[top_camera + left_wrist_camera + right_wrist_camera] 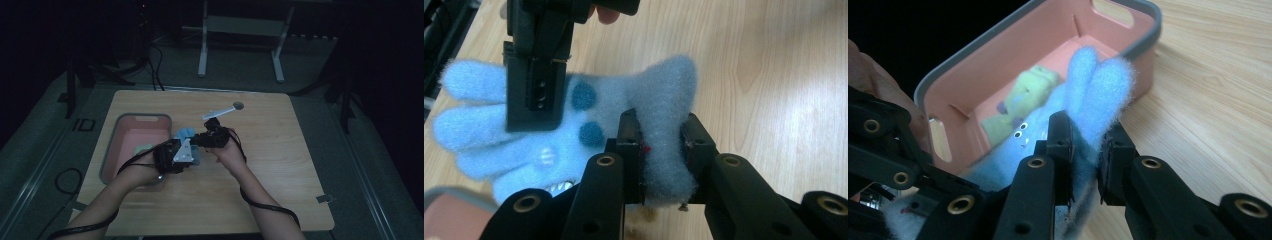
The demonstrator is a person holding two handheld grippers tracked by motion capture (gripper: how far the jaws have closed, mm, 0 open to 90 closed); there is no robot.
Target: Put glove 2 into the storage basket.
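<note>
A fluffy light-blue glove with dark blue dots hangs between both grippers above the wooden table. My left gripper is shut on its cuff end. The right gripper is shut on another part of the glove, whose blue fingers stick up past the jaws. In the high view the left gripper and right gripper sit close together beside the bin, with the glove between them. From the left gripper view, the right gripper is clamped over the glove's palm.
A pink bin with a grey rim stands at the table's left, and a yellow-green glove lies in it. A white strip and a round hole are at the table's far side. A white table frame stands beyond.
</note>
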